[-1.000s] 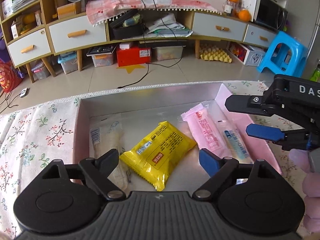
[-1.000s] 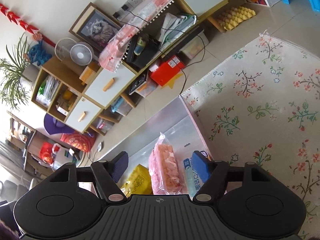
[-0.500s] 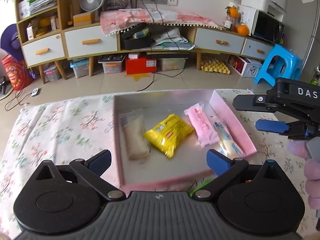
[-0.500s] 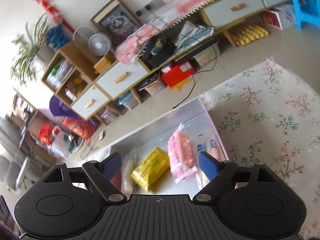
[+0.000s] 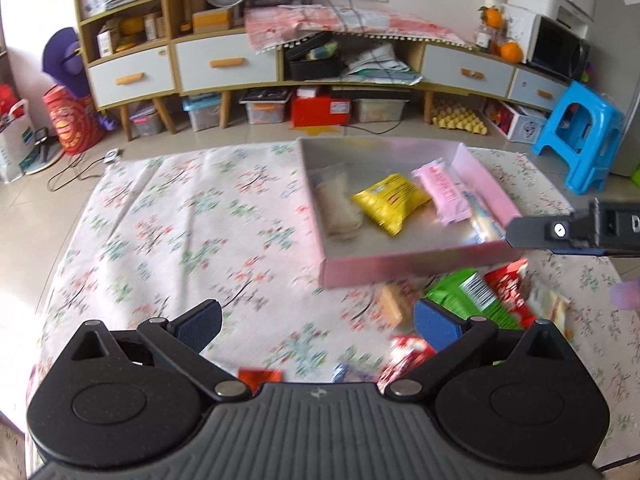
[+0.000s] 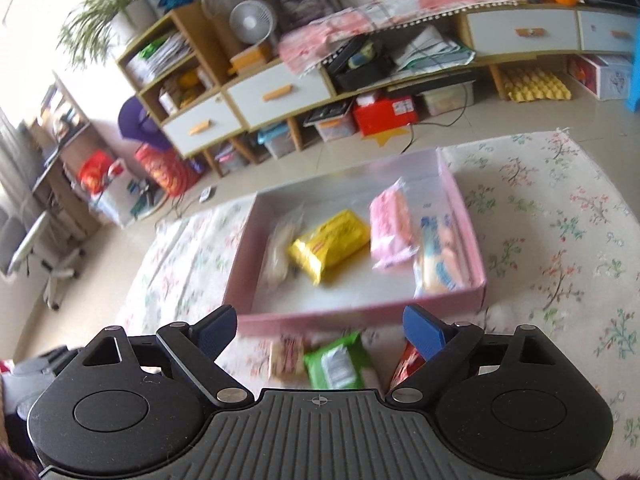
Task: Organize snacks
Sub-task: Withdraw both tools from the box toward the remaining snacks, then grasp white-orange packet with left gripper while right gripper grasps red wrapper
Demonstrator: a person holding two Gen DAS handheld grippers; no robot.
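A pink box stands on the floral cloth. In it lie a pale packet, a yellow packet, a pink packet and a blue-white packet. Loose snacks lie in front of it: a green packet, a red packet and a biscuit packet. My left gripper hangs open and empty over the cloth, left of those snacks. My right gripper hovers short of the box, above the green packet. Its jaws are opening with nothing gripped.
The floral cloth stretches left of the box, and its far edge drops to a tiled floor. A blue stool stands at the far right. A long cabinet lines the back wall. More small wrapped snacks lie near my left fingers.
Both grippers have drawn back and up from the box, which now looks smaller. Their jaws have widened. The right view has rolled level. Loose snacks in front of the box have come into view.
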